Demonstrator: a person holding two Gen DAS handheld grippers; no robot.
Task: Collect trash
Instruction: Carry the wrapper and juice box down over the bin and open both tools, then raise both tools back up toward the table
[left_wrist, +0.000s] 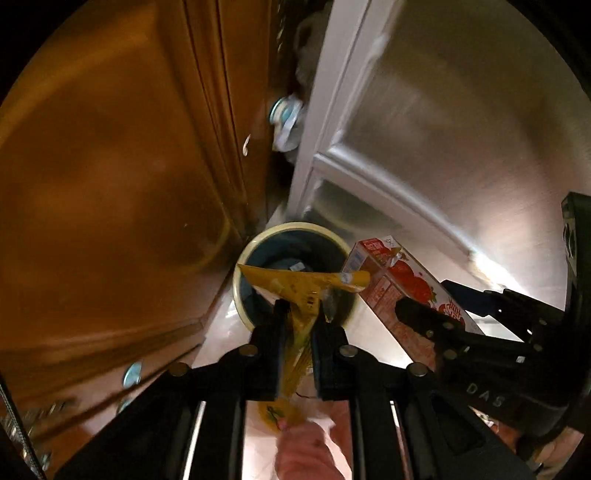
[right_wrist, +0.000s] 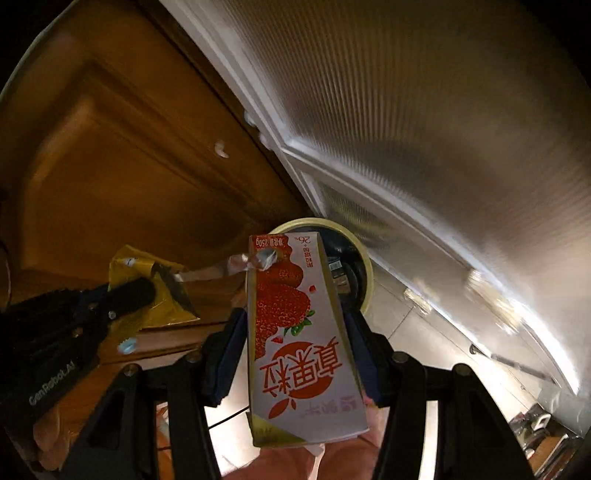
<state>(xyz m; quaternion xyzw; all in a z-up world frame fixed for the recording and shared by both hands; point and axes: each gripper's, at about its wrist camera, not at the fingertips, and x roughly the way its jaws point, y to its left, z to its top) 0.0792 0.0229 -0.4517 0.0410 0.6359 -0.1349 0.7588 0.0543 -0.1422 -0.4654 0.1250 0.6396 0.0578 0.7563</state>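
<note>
A round bin (left_wrist: 295, 226) with a cream rim and dark liner stands on the floor in the corner below both grippers. My left gripper (left_wrist: 300, 314) is shut on a crumpled yellow wrapper (left_wrist: 295, 282), which hangs over the bin's mouth. Beside it on the right, my right gripper (left_wrist: 439, 301) holds a strawberry drink carton (left_wrist: 399, 280) tilted toward the bin. In the right wrist view the carton (right_wrist: 295, 325) sits between the blue pads of the right gripper (right_wrist: 295, 317), its torn top over the bin rim (right_wrist: 365, 258). The left gripper (right_wrist: 147, 295) with the wrapper (right_wrist: 162, 310) is at the left.
A brown wooden cabinet door (left_wrist: 110, 184) rises on the left and a pale ribbed door panel (left_wrist: 443, 129) on the right; the bin sits where they meet. A bluish object (left_wrist: 286, 122) is wedged in the gap above. The floor (left_wrist: 221, 332) is light tile.
</note>
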